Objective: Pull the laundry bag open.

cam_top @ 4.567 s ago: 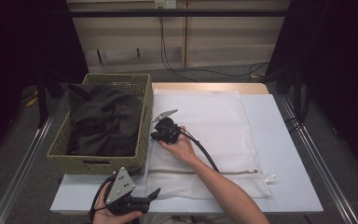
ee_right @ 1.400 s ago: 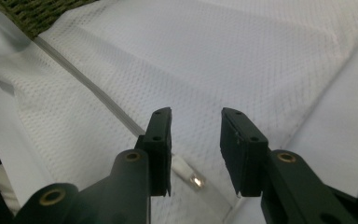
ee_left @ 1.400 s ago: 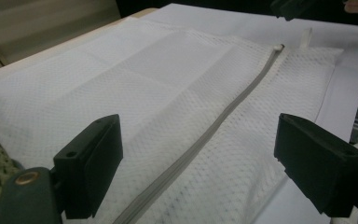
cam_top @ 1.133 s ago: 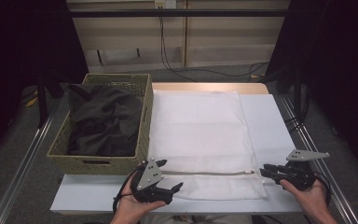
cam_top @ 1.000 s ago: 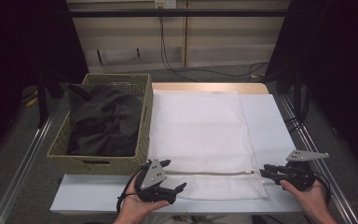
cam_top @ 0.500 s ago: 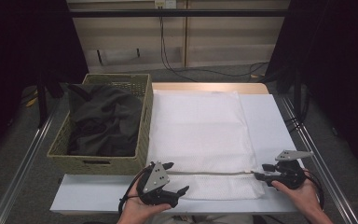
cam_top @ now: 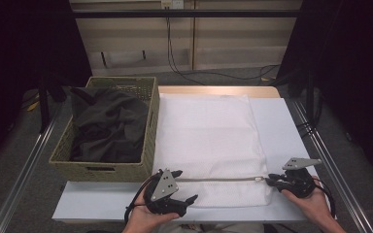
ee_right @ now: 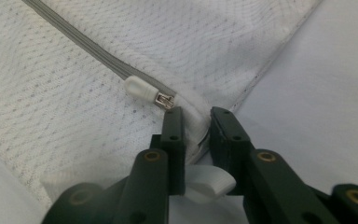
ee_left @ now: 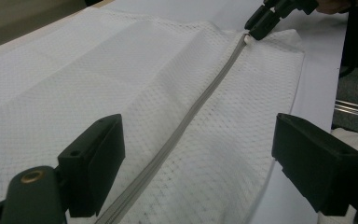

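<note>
On white table, right hand-held gripper just closed, pinching mesh laundry bag corner, left hand-held gripper open over grey zipper.

White table; mesh bag, wicker basket

light: even overhead, table bright | surroundings: dark | shadows: soft | focus: near gripper parts blurred

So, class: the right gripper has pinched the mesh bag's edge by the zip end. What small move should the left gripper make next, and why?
Probably close the left gripper on the fabric beside the zip. Its jaws stand open over the mesh bag, gripping nothing, while the right gripper has just closed on the edge next to the zip pull. Pinning both ends would likely steady the bag for unzipping.
</note>
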The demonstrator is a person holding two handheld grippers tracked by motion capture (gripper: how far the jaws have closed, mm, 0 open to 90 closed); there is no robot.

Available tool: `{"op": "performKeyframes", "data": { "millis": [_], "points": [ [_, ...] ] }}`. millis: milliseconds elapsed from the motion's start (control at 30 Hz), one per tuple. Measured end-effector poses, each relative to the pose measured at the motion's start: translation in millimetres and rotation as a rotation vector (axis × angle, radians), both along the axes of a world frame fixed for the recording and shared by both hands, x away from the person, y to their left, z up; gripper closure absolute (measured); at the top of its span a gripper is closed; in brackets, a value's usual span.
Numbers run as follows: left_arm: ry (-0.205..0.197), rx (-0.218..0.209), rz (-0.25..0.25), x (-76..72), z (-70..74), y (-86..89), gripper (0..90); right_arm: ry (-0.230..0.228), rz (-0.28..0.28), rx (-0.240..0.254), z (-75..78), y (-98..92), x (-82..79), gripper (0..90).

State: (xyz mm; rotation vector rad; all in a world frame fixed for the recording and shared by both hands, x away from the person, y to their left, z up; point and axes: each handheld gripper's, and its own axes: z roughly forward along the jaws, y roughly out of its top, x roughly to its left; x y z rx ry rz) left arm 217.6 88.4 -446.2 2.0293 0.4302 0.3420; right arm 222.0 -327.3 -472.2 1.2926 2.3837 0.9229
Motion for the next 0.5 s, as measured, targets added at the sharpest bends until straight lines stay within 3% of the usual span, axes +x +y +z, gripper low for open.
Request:
{"op": "performKeyframes", "data": {
  "millis": [233,500],
  "points": [
    [0.003,0.003,0.002,-0.9,1.4,0.3,18.7,0.039,-0.027,0.058,0.7,-3.7,1.8,84.4],
    [0.009,-0.004,-0.01,0.4,2.8,1.2,24.0,0.017,-0.009,0.103,6.3,-6.5,0.2,84.7]
  ]
}}
